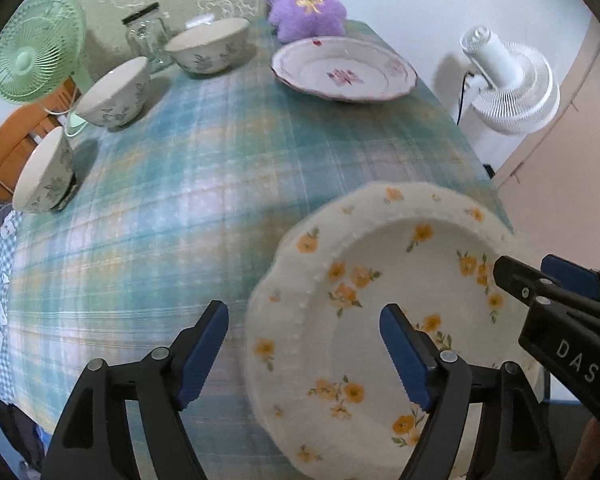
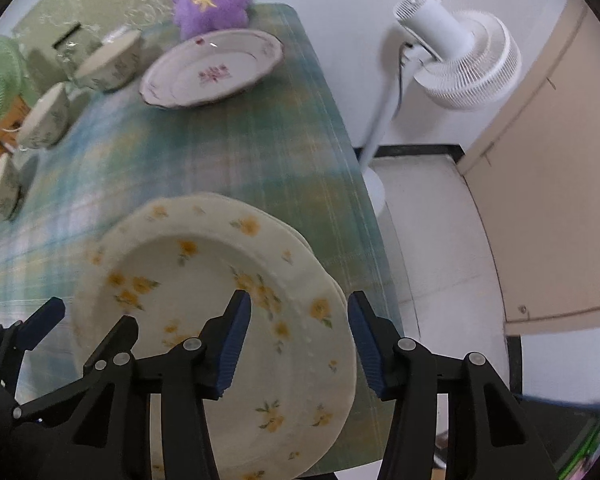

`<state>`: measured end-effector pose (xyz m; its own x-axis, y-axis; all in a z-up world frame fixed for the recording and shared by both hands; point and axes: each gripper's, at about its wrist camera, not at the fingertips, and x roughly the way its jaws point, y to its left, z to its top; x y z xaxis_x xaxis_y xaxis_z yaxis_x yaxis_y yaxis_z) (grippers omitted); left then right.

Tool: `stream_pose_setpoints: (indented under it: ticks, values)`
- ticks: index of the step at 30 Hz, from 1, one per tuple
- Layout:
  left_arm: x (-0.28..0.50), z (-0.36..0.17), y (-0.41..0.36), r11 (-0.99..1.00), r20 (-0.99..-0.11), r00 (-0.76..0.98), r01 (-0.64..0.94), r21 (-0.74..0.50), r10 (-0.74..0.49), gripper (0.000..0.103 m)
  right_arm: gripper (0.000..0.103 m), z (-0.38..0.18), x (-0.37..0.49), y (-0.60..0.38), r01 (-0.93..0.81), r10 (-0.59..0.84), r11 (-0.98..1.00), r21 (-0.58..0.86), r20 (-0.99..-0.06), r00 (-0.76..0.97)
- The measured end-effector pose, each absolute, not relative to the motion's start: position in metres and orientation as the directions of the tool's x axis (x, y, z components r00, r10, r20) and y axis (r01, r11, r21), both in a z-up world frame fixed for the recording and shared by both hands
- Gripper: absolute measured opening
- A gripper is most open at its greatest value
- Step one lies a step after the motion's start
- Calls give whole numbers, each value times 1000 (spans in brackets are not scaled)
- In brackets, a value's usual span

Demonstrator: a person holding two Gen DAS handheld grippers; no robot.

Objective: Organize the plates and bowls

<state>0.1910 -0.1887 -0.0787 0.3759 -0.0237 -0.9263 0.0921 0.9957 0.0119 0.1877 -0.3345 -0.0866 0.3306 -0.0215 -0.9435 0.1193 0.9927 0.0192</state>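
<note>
A stack of cream plates with yellow flowers (image 1: 380, 292) (image 2: 204, 280) lies at the near right corner of the plaid table (image 1: 180, 208). My left gripper (image 1: 304, 310) is open, its fingers wide apart on either side of the stack's left rim, with no pad touching. My right gripper (image 2: 299, 297) straddles the right rim with a gap showing at the inner pad. Each gripper shows in the other view: the right gripper (image 1: 524, 263), the left gripper (image 2: 92, 312). A pink-flowered plate (image 1: 342, 70) sits at the far side. Three floral bowls (image 1: 208, 44) (image 1: 114, 92) (image 1: 42, 176) line the left.
A purple plush toy (image 1: 302, 0) stands behind the pink-flowered plate, with a glass jar (image 1: 146, 34) by the far bowl. A green fan (image 1: 36, 48) sits at the table's left. A white standing fan (image 2: 460, 60) is on the floor past the table's right edge (image 2: 360, 184).
</note>
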Motion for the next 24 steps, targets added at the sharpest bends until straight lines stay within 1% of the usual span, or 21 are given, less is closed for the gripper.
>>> stream_pose_setpoints:
  ticks: [1, 5, 7, 8, 9, 11, 17, 24]
  values:
    - [191, -74, -187, 996, -924, 382, 88, 5, -29, 84, 55, -82, 188, -333, 113, -8, 993, 32, -941, 339]
    - [196, -46, -176, 996, -899, 437, 90, -3, -42, 85, 55, -56, 191, -325, 89, 41, 993, 82, -922, 385]
    - [198, -31, -172, 995, -884, 465, 102, -8, -54, 89, 55, -42, 194, -322, 86, 57, 991, 101, -910, 411]
    - [199, -24, -170, 994, -877, 475, 110, -15, -66, 90, 57, -34, 195, -320, 84, 66, 990, 112, -902, 427]
    - [201, -19, -168, 993, -873, 482, 119, -23, -78, 90, 61, -28, 196, -318, 83, 72, 989, 120, -897, 437]
    - [207, -8, -164, 991, -863, 499, 131, -20, -83, 90, 66, -16, 200, -312, 79, 81, 988, 133, -882, 464]
    - [227, 15, -162, 987, -832, 548, 162, 9, -82, 90, 67, 15, 211, -298, 70, 56, 991, 110, -847, 529]
    - [257, 21, -163, 989, -826, 558, 145, -5, -86, 90, 67, 29, 240, -303, 69, 42, 993, 96, -836, 547]
